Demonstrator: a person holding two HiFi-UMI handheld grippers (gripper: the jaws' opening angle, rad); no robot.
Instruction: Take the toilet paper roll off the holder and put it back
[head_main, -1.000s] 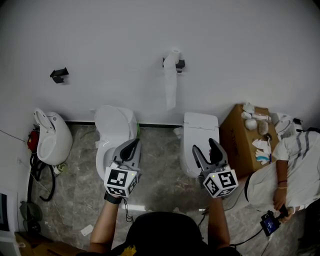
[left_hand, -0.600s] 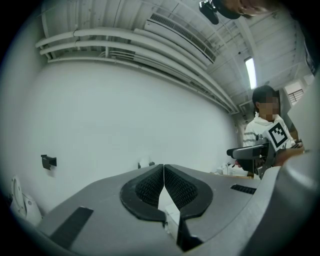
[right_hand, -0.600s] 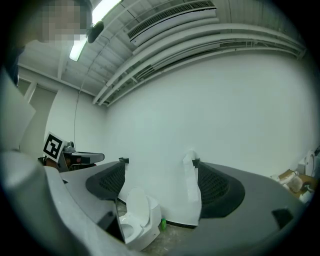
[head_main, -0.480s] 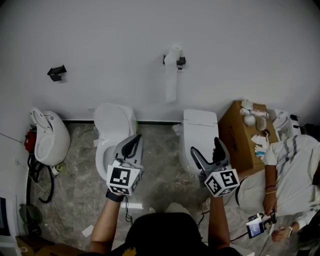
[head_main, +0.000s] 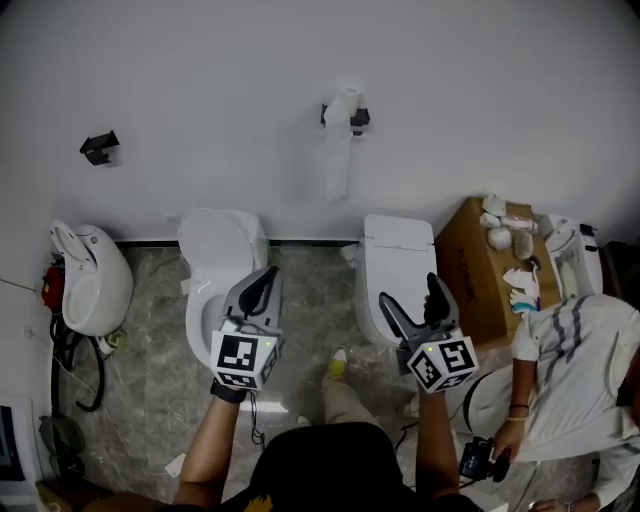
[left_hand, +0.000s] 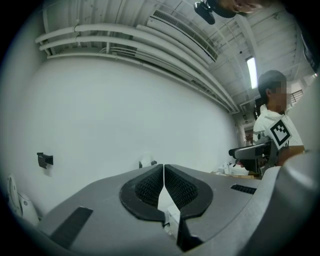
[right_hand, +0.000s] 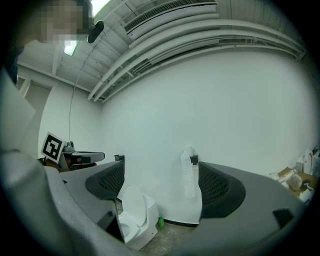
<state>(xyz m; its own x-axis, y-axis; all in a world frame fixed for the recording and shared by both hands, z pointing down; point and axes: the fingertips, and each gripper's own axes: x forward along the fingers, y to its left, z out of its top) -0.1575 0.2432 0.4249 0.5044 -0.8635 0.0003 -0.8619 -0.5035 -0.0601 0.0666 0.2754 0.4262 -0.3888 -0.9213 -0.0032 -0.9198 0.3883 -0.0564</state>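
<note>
The white toilet paper roll sits on a black wall holder, and a long strip hangs from it. Both grippers are held low, far short of the wall. My left gripper is shut with nothing between its pads, over the left toilet. My right gripper is open and empty, over the right toilet. In the right gripper view the roll and its strip show between the spread jaws of that gripper. In the left gripper view the roll is small, just left of the shut gripper.
Below the roll stand a toilet with its lid raised and a closed toilet. A cardboard box with small items is at the right, beside a seated person. A white fixture and a black bracket are at the left.
My right gripper's jaws have spread wider. The wall and roll sit higher in view, my foot has stepped forward, and the person at the right has shifted lower.
</note>
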